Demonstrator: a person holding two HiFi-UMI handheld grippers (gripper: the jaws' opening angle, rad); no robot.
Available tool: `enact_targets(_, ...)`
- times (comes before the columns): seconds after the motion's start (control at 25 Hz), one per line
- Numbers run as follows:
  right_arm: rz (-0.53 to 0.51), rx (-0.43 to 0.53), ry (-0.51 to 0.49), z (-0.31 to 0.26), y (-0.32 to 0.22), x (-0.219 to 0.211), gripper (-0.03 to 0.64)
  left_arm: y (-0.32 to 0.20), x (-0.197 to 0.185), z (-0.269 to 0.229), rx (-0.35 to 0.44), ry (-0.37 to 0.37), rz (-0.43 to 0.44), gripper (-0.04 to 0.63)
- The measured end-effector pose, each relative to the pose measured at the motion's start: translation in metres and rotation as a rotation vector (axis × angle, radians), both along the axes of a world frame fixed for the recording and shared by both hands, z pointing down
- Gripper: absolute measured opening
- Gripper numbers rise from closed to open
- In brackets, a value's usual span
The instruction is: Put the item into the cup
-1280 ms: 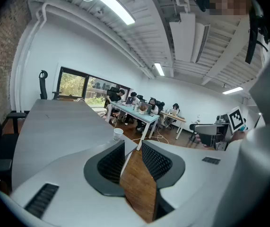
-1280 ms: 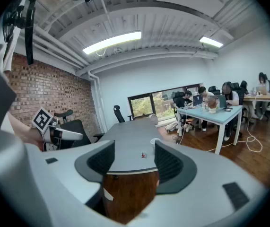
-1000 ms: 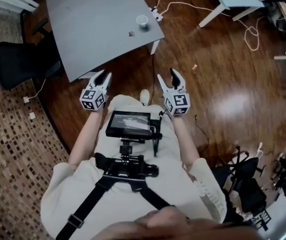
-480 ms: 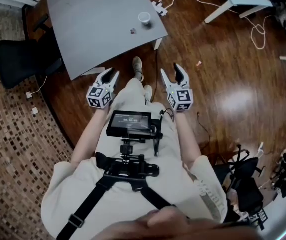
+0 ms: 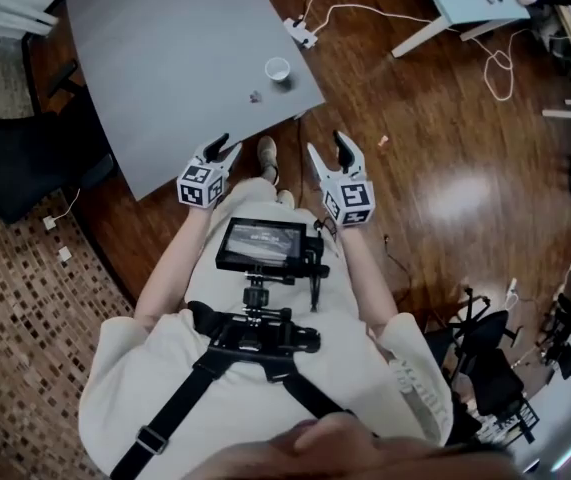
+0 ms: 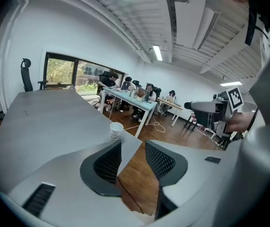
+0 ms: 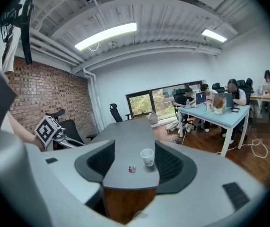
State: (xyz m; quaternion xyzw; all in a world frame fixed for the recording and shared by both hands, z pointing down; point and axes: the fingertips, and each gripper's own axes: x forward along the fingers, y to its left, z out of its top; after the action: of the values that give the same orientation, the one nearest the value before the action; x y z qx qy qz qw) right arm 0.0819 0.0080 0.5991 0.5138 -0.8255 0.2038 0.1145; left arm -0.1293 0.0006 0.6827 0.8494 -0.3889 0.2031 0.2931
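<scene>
Approach stage, I'd say. My left gripper (image 5: 220, 146) just spread its jaws wider, and my right gripper (image 5: 330, 148) has its jaws apart too. Both are empty. The item (image 5: 255, 96) sits on the table (image 5: 165, 58) near the cup (image 5: 278, 69). Next I need to reach it.

A grey bench (image 5: 165, 58) stands on a glossy wooden floor (image 5: 435, 188) beside mosaic-patterned carpet (image 5: 25, 348), with a black office chair (image 5: 35, 163), a brick wall (image 7: 35, 89), a window (image 7: 144, 100) and a ceiling strip light (image 7: 106, 35).
</scene>
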Motion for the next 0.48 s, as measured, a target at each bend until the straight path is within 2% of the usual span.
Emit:
enact_targets(0.24,-0.007,-0.022,0.024,0.011,-0.054,-0.007,0.279,-0.055,0.011,0.011,-0.013,0.0,0.067,0.163)
enact_targets(0.48,-0.023,-0.018,0.071,0.009,-0.088,-0.021,0.279,-0.092,-0.002,0.041,-0.046,0.011,0.077,0.163)
